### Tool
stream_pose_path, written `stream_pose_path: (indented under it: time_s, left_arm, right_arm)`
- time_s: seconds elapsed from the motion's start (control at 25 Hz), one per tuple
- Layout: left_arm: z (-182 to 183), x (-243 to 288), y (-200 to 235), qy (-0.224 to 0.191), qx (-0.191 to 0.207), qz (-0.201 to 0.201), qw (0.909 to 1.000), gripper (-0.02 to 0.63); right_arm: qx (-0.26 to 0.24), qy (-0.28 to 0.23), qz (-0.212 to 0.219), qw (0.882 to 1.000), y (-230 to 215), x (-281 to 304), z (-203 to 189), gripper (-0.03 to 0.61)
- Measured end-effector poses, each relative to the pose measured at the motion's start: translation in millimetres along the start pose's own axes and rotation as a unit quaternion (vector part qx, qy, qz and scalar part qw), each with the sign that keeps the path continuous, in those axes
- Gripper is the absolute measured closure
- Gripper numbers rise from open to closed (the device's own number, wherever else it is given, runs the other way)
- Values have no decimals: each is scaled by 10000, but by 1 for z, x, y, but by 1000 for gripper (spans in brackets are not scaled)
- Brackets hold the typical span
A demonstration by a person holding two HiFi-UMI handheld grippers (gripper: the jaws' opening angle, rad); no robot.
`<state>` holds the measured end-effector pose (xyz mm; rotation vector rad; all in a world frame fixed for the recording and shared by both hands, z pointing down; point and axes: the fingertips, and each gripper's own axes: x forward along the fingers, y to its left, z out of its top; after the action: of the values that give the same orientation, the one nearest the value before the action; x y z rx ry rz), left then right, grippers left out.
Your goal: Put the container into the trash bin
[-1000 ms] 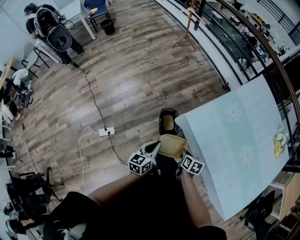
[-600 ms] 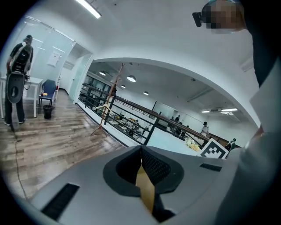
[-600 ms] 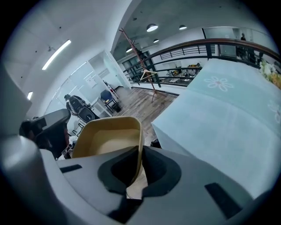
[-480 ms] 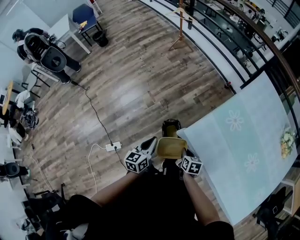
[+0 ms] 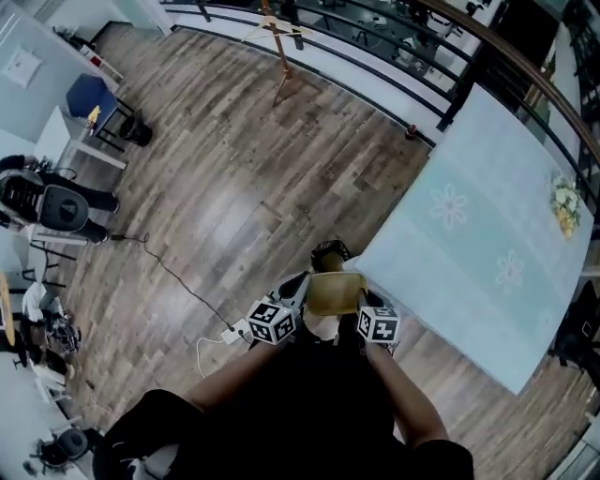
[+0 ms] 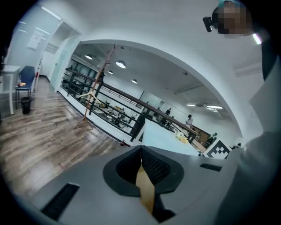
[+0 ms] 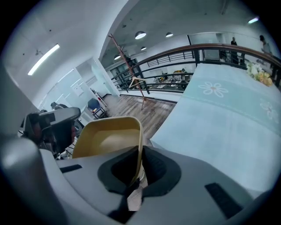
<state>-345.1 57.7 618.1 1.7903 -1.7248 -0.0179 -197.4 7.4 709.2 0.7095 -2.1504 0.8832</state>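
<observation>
A tan, shallow container [image 5: 333, 292] is held by both grippers above the wooden floor. My left gripper [image 5: 302, 291] is shut on its left edge, which appears as a thin tan strip [image 6: 145, 190] between the jaws [image 6: 141, 169]. My right gripper [image 7: 138, 169] is shut on the right rim, and the open tan bowl [image 7: 107, 138] fills that view's left. In the head view the right gripper [image 5: 364, 300] sits beside the table corner. A small black trash bin [image 5: 328, 253] stands on the floor just beyond the container, its near part hidden by it.
A table with a pale blue flowered cloth [image 5: 487, 234] lies close on the right, with a flower bunch [image 5: 565, 202] at its far end. A white power strip [image 5: 230, 333] with cable lies left. A wooden coat stand [image 5: 278, 47] and black railing [image 5: 375, 23] stand far off.
The head view has swung round, so floor and table sit differently. Both grippers keep hold of the container, which now overlaps the near side of the bin more.
</observation>
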Motion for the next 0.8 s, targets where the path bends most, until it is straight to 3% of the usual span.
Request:
stream_pose_path:
  time_s: [0.16, 0.44, 0.6, 0.8]
  left_arm:
    - [11, 9, 20, 296, 138, -665, 9972, 599]
    - [19, 4, 45, 902, 477, -1785, 9786, 598]
    - [21, -3, 51, 1129, 567, -2148, 9685, 598]
    - [15, -3, 55, 1338, 714, -2363, 9598, 598]
  right_arm:
    - [691, -186, -522, 9961, 13, 10, 1, 538]
    - [2031, -426, -1316, 9694, 53, 18, -25, 538]
    - [2489, -491, -1494, 9557, 74, 20, -39, 538]
    - [2956, -536, -1742, 9378, 69, 26, -62, 538]
